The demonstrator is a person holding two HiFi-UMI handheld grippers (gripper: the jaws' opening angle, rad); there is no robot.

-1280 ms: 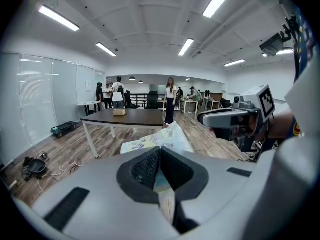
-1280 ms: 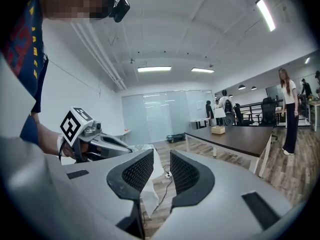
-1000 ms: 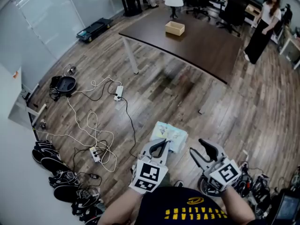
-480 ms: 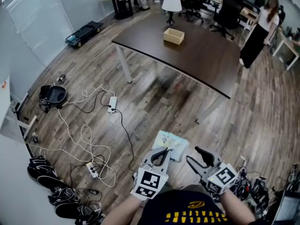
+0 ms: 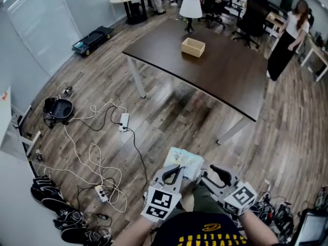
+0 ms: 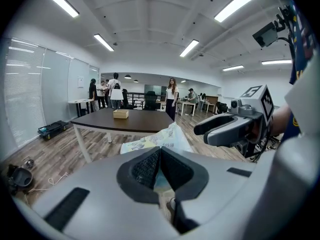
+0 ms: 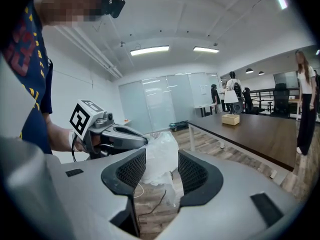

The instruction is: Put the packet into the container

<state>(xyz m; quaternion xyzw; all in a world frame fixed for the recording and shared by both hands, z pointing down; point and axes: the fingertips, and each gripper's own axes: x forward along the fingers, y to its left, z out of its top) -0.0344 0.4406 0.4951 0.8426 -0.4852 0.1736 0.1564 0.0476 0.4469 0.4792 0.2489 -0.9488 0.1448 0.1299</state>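
Note:
A crinkled pale plastic packet (image 5: 185, 160) hangs over the wood floor, and my left gripper (image 5: 173, 174) is shut on its near edge. In the left gripper view the packet (image 6: 161, 138) sticks out past the closed pads. My right gripper (image 5: 209, 174) is open just right of it; its jaws have just been opening a little. In the right gripper view the packet (image 7: 161, 156) shows through the gap of that gripper (image 7: 161, 168) with neither pad pressing on it. The container, a small open cardboard box (image 5: 193, 47), sits far ahead on the dark brown table (image 5: 230, 76).
White cables and power strips (image 5: 102, 152) sprawl over the floor at left, with shoes (image 5: 48, 196) and a black round device (image 5: 57, 108) beyond. A person in a white top (image 5: 288, 37) stands at the table's right end. Office chairs (image 5: 190, 5) stand behind the table.
The view has advanced over the floor towards the table, which now looks nearer. Both grippers and the packet travelled along, and the right gripper has drawn closer to the packet.

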